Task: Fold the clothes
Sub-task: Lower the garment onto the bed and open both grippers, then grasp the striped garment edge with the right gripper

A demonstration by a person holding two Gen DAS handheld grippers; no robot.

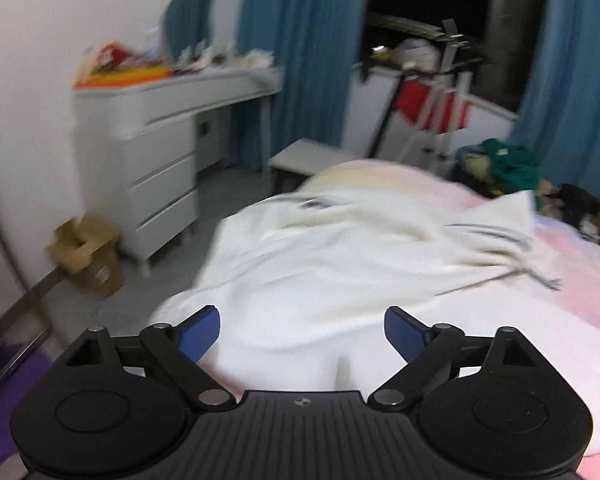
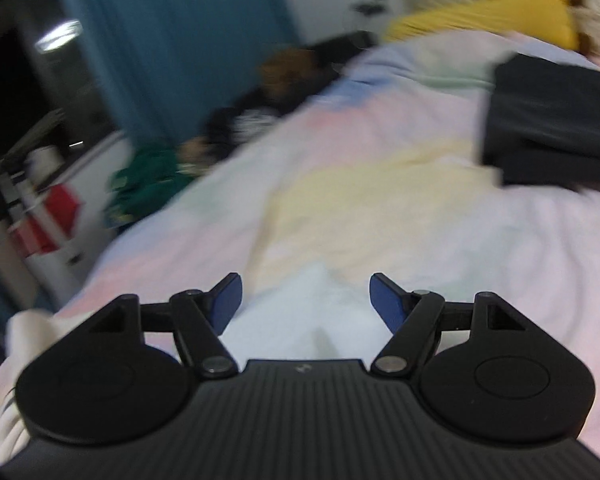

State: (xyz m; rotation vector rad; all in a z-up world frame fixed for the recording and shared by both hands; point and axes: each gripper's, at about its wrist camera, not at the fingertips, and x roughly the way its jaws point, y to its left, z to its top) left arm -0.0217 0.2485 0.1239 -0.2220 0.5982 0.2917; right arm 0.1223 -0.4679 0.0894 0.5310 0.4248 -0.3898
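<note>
Both tongs released, nothing gripped. Left tongs (image 1: 302, 330) nearer my white garment (image 1: 340, 248), spread ahead along bed (image 1: 580, 292) edge; right tongs (image 2: 306, 302) over its corner.

Right gripper (image 2: 305, 304) wide-jawed above white garment (image 2: 300, 320)

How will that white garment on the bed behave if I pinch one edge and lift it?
The white garment will probably hang limp and sag, since it already lies in soft wrinkles and folds. It looks light, so both open tongs should lift it easily. Its loose drawcords may dangle or snag. Blur hides the fabric's texture.
</note>
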